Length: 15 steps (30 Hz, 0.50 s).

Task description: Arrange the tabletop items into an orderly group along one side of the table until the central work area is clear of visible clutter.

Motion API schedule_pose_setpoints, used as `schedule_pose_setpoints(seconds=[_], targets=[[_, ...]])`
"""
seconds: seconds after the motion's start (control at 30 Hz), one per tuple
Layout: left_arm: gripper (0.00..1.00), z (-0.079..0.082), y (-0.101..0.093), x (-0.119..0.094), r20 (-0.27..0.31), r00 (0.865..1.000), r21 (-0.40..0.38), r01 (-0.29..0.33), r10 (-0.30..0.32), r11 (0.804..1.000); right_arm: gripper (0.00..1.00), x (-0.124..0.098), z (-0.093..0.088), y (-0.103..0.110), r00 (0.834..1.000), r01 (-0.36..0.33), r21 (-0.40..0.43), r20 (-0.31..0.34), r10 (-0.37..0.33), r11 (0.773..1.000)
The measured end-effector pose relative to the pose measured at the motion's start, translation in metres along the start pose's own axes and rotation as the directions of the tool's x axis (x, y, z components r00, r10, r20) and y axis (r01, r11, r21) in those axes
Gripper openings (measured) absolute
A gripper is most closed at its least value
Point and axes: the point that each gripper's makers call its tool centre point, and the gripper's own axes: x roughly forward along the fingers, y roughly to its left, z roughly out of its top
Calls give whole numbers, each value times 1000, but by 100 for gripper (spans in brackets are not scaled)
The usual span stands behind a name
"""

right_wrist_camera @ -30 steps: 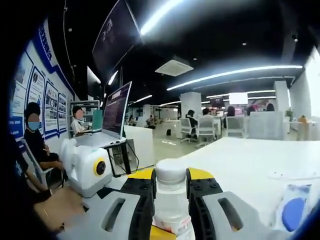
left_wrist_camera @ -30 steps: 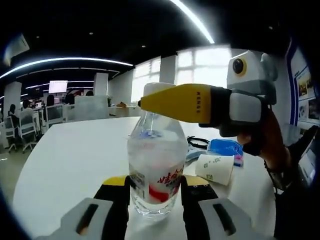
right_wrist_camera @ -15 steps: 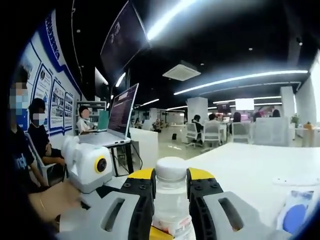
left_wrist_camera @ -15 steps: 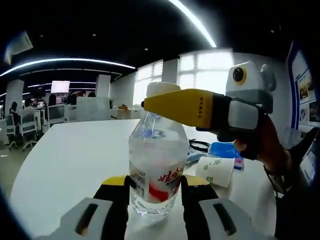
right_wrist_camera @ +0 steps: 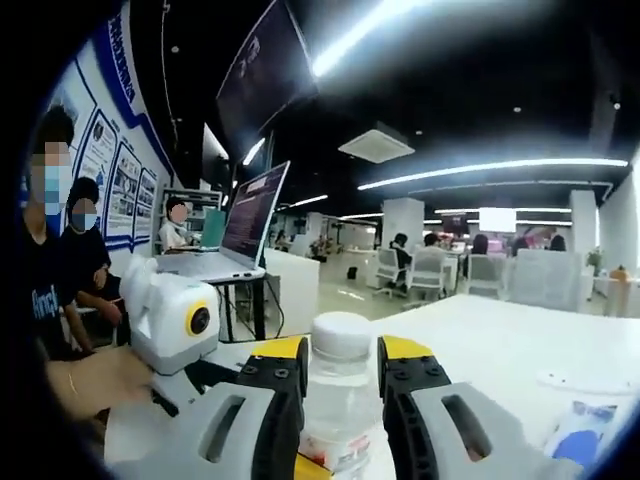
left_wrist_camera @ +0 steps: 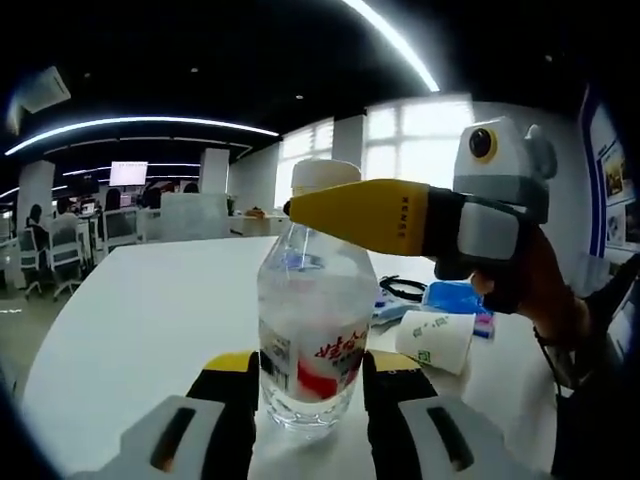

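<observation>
Left gripper view: the water bottle (left_wrist_camera: pixel 313 330) stood upright on the white table (left_wrist_camera: pixel 140 310), low in the centre of the frame, its base between the two jaws of the left gripper (left_wrist_camera: pixel 304 385). The black pads lay against the bottle's lower sides, so the left tongs were closed on the bottle. The bottle was clear, with a red-and-white label and a white cap (left_wrist_camera: pixel 325 175).

The right gripper (left_wrist_camera: pixel 330 205) entered from the right of the frame at cap height, its yellow jaw crossing the bottle's neck. A hand (left_wrist_camera: pixel 530 290) held its grey body at centre right.

Right gripper view: the cap (right_wrist_camera: pixel 341 335) sat between the right gripper's (right_wrist_camera: pixel 341 372) yellow-tipped jaws at bottom centre, jaws pressed against the neck on both sides; right tongs clamped on the bottle top.

Right of the bottle in the left gripper view, on the table: a paper cup (left_wrist_camera: pixel 435 340) lying on its side, a blue packet (left_wrist_camera: pixel 455 297) behind it, and a black cable loop (left_wrist_camera: pixel 402 288) further back. An open laptop (right_wrist_camera: pixel 240 225) stood on a stand at left centre of the right gripper view. Seated people were at the far left.
</observation>
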Motion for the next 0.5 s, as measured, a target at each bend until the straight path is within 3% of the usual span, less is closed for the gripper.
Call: schedule_pose_setpoints(seconds=[0.1,0.33,0.5], targets=[[51,4,0,0,41,999,-33,3,-2,999,31,-1,-3,-2,1000,0,16,-2,0,1000],[60,10,1,-1,58,998,-29,-24,25,999,35,-3,-5,-3,1000,-2,29,-5,2,1000],[65,9,-1,-3,49,998,-13,-40,41,999,43,-4,-8,1,1000,-12,49,-18,13,999]])
